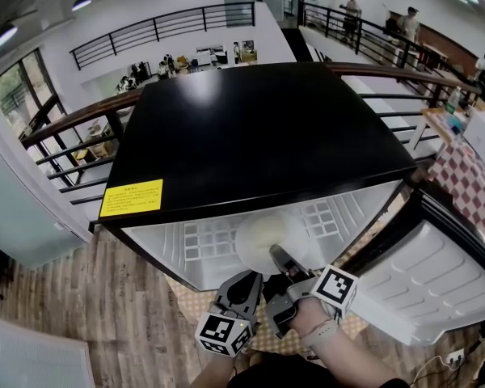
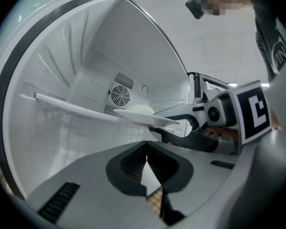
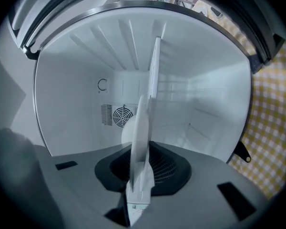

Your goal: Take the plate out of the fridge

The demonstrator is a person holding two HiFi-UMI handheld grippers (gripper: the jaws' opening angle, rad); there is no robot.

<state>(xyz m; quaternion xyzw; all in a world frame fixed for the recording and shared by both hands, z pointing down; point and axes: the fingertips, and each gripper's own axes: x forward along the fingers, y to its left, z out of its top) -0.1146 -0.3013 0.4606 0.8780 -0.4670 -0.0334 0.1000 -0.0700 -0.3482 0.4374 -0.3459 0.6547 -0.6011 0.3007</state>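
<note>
Gripping the plate (image 3: 139,144) by its near rim, the right tool (image 1: 277,255) has only a thin edge bite (the plate lies on the shelf (image 2: 71,107) inside the fridge (image 1: 259,128)); tilting or catching the shelf's front lip could slip it free. The left tool (image 1: 244,288), jaws together and empty, hangs just beside. The door (image 1: 436,273) stands wide, so straight back looks open.

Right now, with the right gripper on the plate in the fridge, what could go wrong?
The right gripper holds the plate by its near rim only, so it may tilt or slip once off the shelf. The shut left gripper sits close beside and could bump the plate.
</note>
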